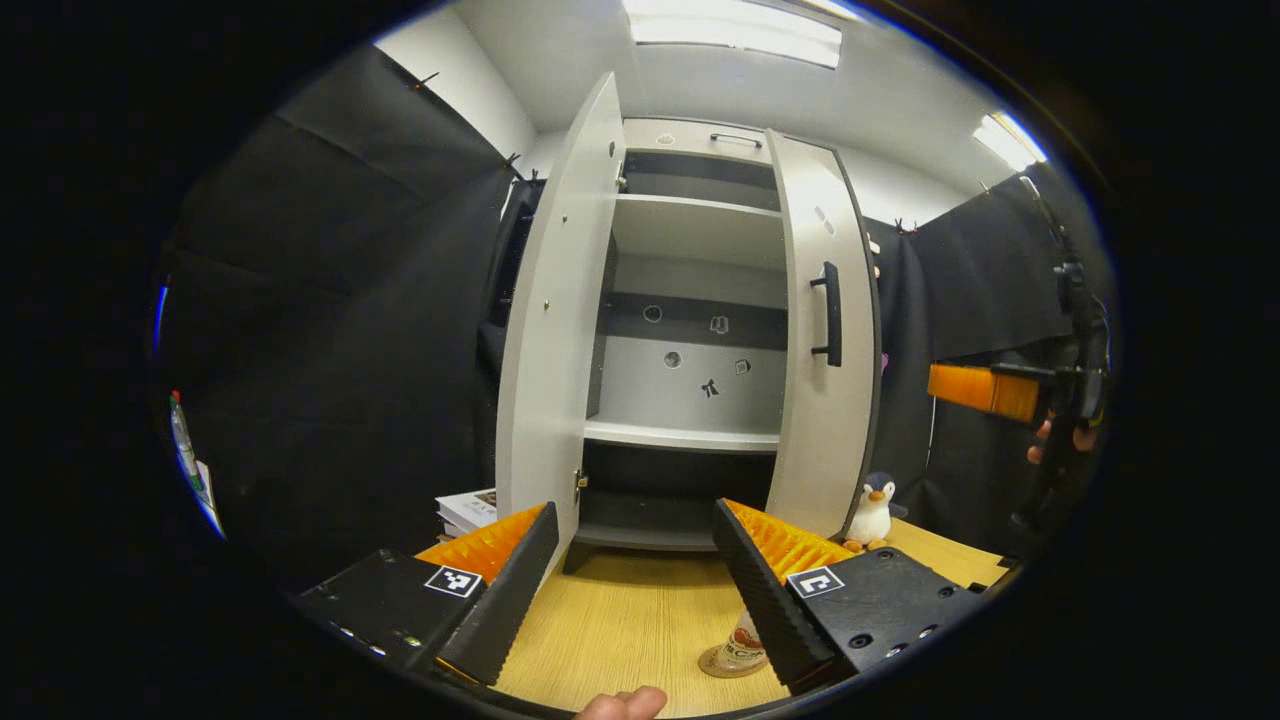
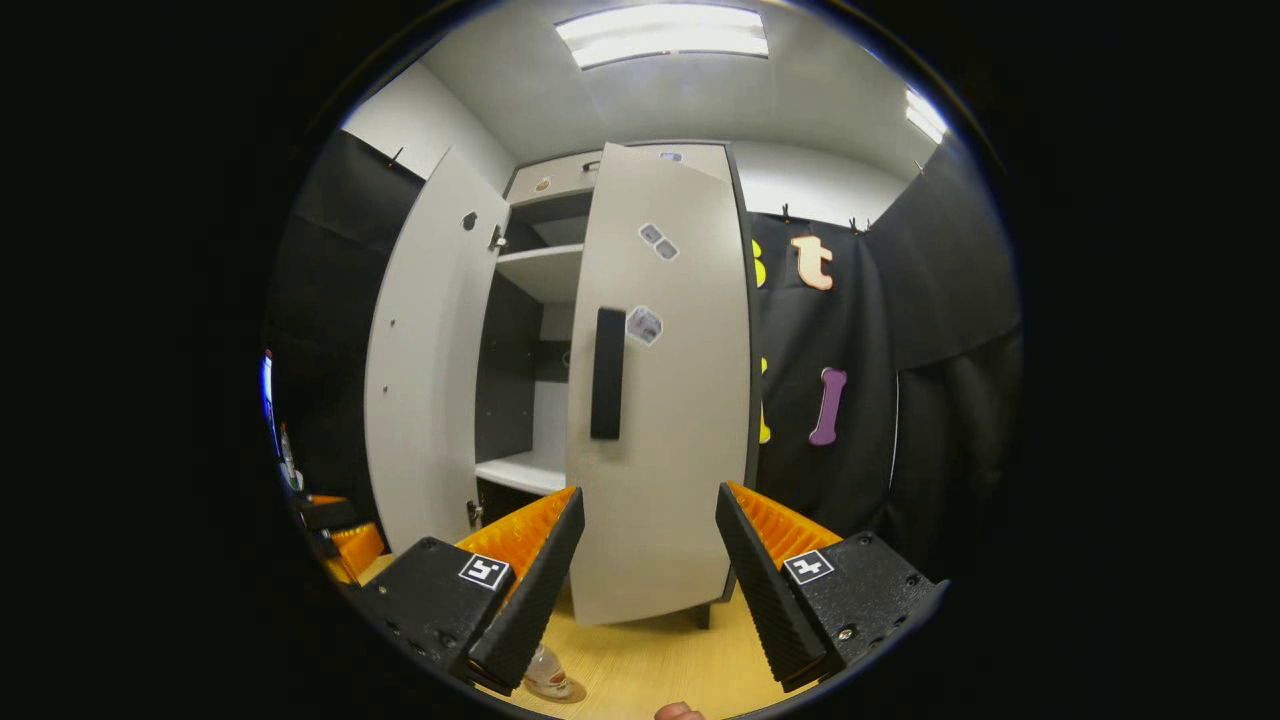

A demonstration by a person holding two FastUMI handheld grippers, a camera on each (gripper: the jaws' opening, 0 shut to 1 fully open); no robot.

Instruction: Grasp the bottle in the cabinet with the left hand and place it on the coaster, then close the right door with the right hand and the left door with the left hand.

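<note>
My left gripper (image 1: 633, 585) has its fingers spread wide with nothing between them, held above the wooden table (image 1: 620, 620). Just beside my left gripper's right-hand finger, low in the left gripper view, the bottle (image 1: 742, 648) stands upright on the coaster (image 1: 722, 667); the finger hides its upper part. The same bottle (image 2: 546, 673) shows at the bottom of the right gripper view, on the table (image 2: 650, 660) just past the left-hand finger there.

My right gripper (image 2: 648, 580) is likewise spread apart and holds nothing. It faces the outer face of the right door (image 2: 660, 400), whose dark handle (image 2: 607, 373) is above and between the fingers, not touched. In the left gripper view my right gripper (image 1: 985, 390) appears far off to the right, with a hand (image 1: 1060, 435) behind it, clear of the door.

The cabinet (image 1: 690, 340) stands on the table. Its left door (image 1: 555, 330) is swung fully open, edge toward me. The right door (image 1: 825, 350) is partly closed, handle (image 1: 830, 313) facing out. The shelves visible between the doors are bare; small stickers mark the back panel.

A toy penguin (image 1: 873, 510) stands on the table beside the right door's foot. A stack of books (image 1: 468, 510) lies behind the left door.
</note>
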